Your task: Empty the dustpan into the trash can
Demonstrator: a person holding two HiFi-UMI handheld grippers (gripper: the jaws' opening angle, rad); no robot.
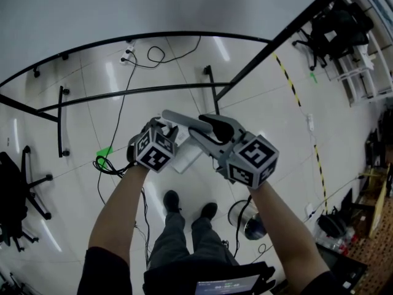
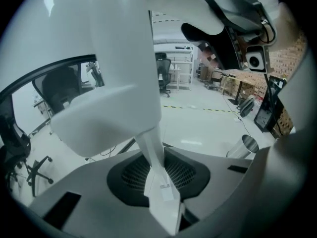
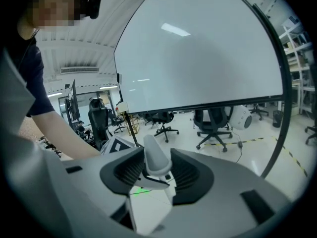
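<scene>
Bench: one, white top on a black frame, at 12 o'clock from both tools in the head view.
Left tool: one, narrow, clamped on a thin white part of the dustpan.
Dustpan: one, white, held up above the floor between the two tools, at 12 o'clock from the shoes.
Shoes: two, dark, on the floor.
Grey handle: one, its rounded tip between the right tool's pads with a gap on each side.
Right tool: one, wide, pressing on nothing.
Trash can: one, silver, round, standing on the floor at 5 o'clock from the right tool in the head view.
</scene>
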